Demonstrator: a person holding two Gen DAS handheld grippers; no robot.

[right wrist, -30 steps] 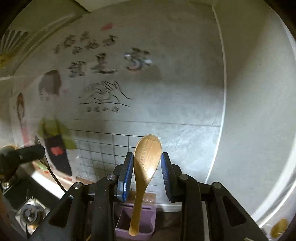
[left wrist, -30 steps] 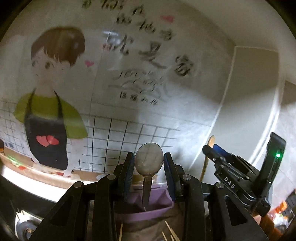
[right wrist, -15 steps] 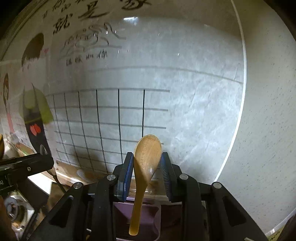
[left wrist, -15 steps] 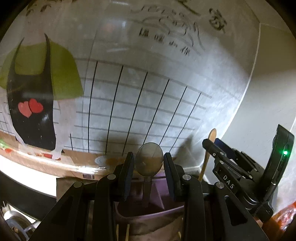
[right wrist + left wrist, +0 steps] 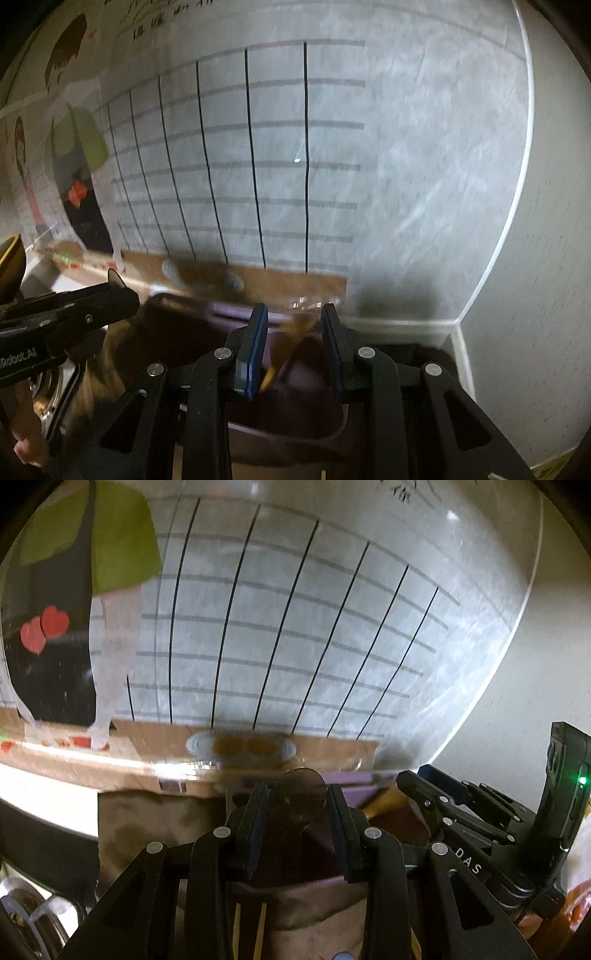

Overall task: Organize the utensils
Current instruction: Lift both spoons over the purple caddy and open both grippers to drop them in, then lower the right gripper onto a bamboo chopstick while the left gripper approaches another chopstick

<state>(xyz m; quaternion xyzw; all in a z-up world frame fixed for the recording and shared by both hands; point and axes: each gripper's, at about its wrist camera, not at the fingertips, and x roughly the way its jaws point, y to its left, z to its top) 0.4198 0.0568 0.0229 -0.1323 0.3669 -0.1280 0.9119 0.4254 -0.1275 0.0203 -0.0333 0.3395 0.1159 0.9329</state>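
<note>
My left gripper (image 5: 296, 802) is shut on a metal spoon (image 5: 297, 791), whose round bowl stands upright between the pads. The spoon's handle runs down into a purple utensil holder (image 5: 354, 777) just below. In the right wrist view my right gripper (image 5: 293, 326) is shut on a blurred wooden spoon (image 5: 295, 332), its handle reaching down into the same purple holder (image 5: 295, 434). The right gripper (image 5: 424, 781) appears beside the left one, with the wooden spoon (image 5: 384, 802) at its tip. The left gripper (image 5: 110, 291) shows at the left edge.
A wall poster (image 5: 295, 627) with a black grid and a cartoon figure stands close behind the holder. A white wall corner (image 5: 461, 325) lies to the right. Thin chopsticks (image 5: 260, 930) sit in a brown compartment in front. A sink drain (image 5: 22, 915) is at lower left.
Both grippers have sunk toward the purple holder while tipping downward, so the poster has slid up in both views. The two spoons stay gripped, and their handles now sit deeper in the holder.
</note>
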